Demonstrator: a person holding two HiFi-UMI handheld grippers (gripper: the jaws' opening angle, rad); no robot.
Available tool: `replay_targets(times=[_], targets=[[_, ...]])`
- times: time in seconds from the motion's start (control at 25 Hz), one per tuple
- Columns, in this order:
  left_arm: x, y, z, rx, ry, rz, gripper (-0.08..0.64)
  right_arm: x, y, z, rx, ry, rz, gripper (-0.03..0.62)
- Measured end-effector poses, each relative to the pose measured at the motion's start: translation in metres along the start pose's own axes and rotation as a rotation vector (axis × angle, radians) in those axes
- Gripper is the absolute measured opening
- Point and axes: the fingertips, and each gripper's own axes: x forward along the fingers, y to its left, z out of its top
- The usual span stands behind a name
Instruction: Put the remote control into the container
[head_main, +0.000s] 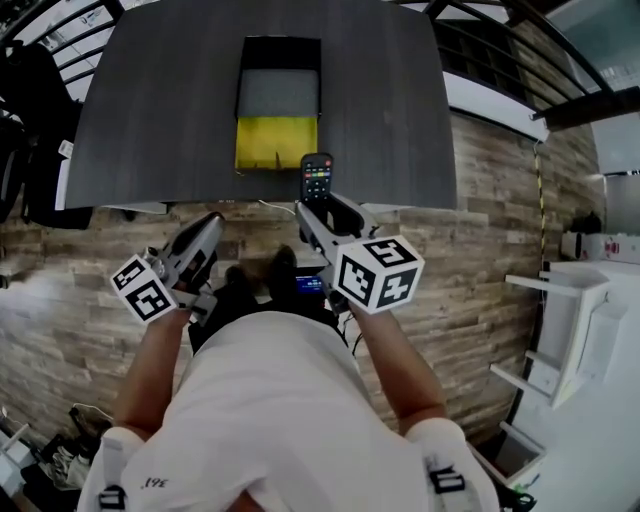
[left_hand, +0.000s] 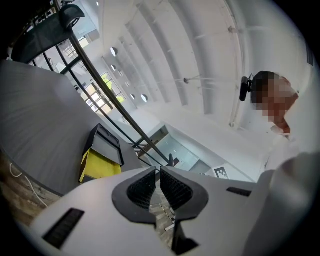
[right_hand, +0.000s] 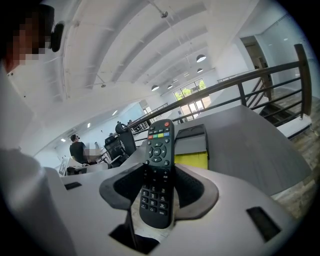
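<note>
Remote control — between right gripper jaws

Your right tongs hold the black remote at the near edge of the gray counter. The black and yellow container sits just behind it. Your left tongs hang over the wood floor.

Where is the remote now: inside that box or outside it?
Outside. The remote control sits clamped in the right tongs, short of the container on the table.
</note>
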Motion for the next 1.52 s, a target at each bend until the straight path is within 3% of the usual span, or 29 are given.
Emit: replay_targets(times=[0.52,0.8,1.08,1.52], targets=[[-0.004,0.026,0.012,0.003,0.068,-0.004,0.046,0.017,0.005,-0.001,0.036,-0.010,-0.065,0.190],[0.016,0.041,0.031,0.032,0.104,-0.034,0.046,0.046,-0.004,0.019,-0.016,0.005,-0.104,0.190],[0.044,0.083,0.025,0.052,0.168,0.003,0.046,0.096,-0.028,0.011,-0.031,0.097,-0.130,0.190],[0.065,0.127,-0.011,0.024,0.271,0.068,0.046,0.143,-0.062,-0.024,-0.016,0.273,-0.167,0.190]])
